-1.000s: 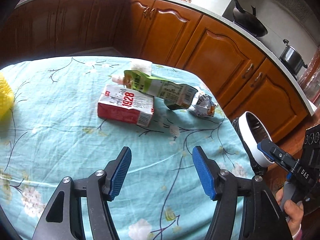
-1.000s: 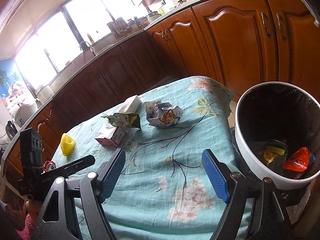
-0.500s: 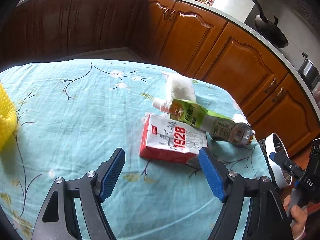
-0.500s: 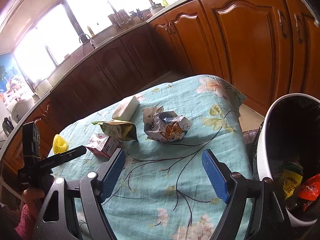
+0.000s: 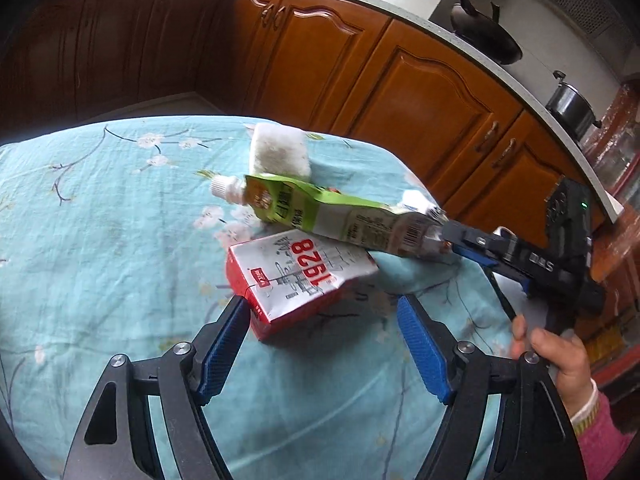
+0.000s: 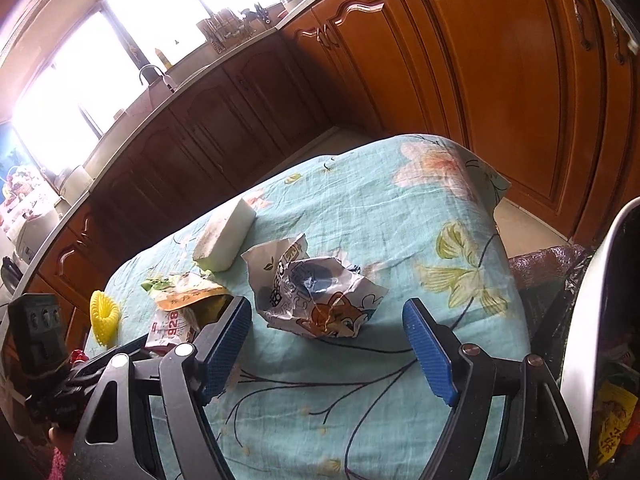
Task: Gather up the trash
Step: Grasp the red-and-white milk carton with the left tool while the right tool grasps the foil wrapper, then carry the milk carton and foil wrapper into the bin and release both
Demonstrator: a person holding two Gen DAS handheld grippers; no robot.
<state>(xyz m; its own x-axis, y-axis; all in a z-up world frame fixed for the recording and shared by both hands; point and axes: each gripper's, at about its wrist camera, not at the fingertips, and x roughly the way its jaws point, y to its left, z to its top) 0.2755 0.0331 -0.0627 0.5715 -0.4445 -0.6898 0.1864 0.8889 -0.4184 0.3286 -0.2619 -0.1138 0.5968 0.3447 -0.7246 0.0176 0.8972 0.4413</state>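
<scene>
A red and white carton (image 5: 304, 280) lies on the teal floral tablecloth (image 5: 100, 240), and a green pouch (image 5: 332, 212) with a white cap leans across its far side. My left gripper (image 5: 322, 306) is open, its jaws either side of the carton's near end, with the left pad at the carton's corner. A crumpled printed wrapper (image 6: 316, 292) lies between the jaws of my right gripper (image 6: 326, 312). Those jaws are closing, and the pads stand clear of the wrapper. In the left wrist view the right gripper's body (image 5: 520, 256) comes in from the right.
A white foam block (image 6: 226, 240) sits behind the pouch (image 6: 188, 292). A yellow ribbed object (image 6: 105, 318) lies at the table's left end. A white bin (image 6: 588, 320) with a dark liner holds trash at the right edge. Wooden cabinets (image 6: 500, 80) ring the table.
Both grippers have come forward and down. The carton now lies between the left jaws and the wrapper between the right jaws, which have narrowed. The bin has slid to the right edge.
</scene>
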